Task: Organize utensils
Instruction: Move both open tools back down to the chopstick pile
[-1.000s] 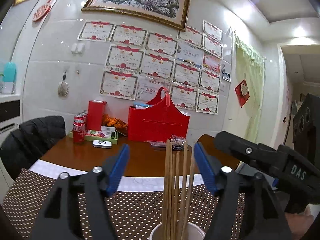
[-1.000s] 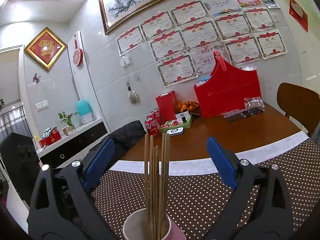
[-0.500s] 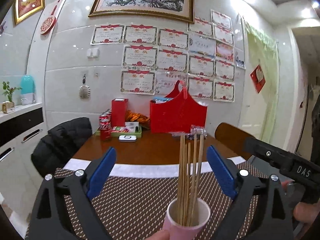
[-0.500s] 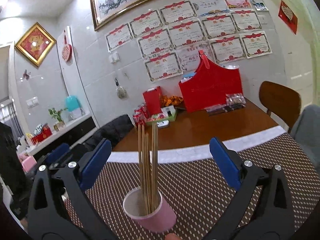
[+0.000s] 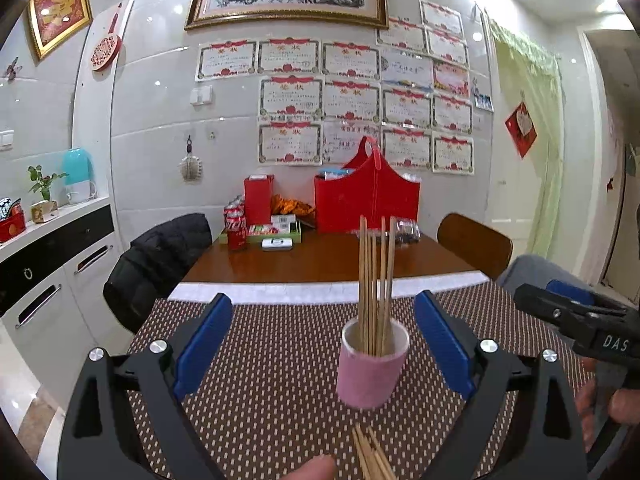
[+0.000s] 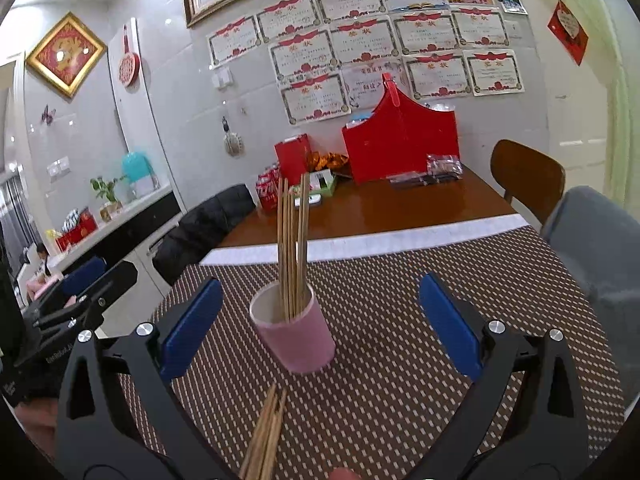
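Observation:
A pink cup (image 5: 370,368) stands upright on the dotted brown mat (image 5: 272,360) and holds several wooden chopsticks (image 5: 374,280). It also shows in the right wrist view (image 6: 298,336) with its chopsticks (image 6: 292,248). More loose chopsticks (image 5: 372,458) lie on the mat in front of the cup, also in the right wrist view (image 6: 266,436). My left gripper (image 5: 320,344) is open and empty, behind the cup. My right gripper (image 6: 316,328) is open and empty, also back from the cup. The right gripper shows at the right edge of the left wrist view (image 5: 576,320).
The wooden table (image 5: 328,256) carries a red bag (image 5: 366,200), a red box (image 5: 258,198), soda cans (image 5: 236,228) and a green tray (image 5: 276,234) at the far wall. A black-jacketed chair (image 5: 156,260) is left, a brown chair (image 5: 474,244) right.
Both grippers have drawn back from the cup, which now stands free on the mat further ahead. Loose chopsticks have come into view at the bottom.

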Demonstrator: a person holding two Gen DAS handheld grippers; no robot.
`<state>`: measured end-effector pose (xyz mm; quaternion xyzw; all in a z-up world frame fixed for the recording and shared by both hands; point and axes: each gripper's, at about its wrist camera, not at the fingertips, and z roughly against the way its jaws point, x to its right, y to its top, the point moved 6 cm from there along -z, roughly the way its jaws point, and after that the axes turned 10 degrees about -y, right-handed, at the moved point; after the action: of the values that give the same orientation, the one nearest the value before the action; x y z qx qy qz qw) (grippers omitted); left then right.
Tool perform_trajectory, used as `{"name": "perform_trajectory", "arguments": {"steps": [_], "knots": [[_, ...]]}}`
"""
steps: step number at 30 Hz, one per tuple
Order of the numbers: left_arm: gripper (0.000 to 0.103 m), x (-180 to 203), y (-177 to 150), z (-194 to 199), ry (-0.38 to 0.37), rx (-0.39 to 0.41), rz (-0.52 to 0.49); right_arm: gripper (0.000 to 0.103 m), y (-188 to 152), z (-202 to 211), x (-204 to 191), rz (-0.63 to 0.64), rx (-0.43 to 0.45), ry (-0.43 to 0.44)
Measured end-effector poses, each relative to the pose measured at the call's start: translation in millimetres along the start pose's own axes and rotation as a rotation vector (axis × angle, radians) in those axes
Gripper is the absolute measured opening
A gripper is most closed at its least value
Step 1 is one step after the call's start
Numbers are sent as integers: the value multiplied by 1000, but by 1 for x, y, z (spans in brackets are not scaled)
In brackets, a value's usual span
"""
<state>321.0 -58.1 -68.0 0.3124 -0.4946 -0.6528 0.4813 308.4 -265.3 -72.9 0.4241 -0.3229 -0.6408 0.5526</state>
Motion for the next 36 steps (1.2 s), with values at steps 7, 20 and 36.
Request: {"name": "perform_trajectory", "arguments": {"steps": [7, 20, 36], "knots": [[91, -1, -34, 17, 12, -88, 35, 97, -32, 20, 3, 29, -69, -30], [91, -5, -72, 34, 41, -178, 72, 97, -66, 37, 9, 14, -127, -52], [91, -2, -166, -5, 41, -481, 58, 97, -104, 22, 20, 3, -226, -73]]}}
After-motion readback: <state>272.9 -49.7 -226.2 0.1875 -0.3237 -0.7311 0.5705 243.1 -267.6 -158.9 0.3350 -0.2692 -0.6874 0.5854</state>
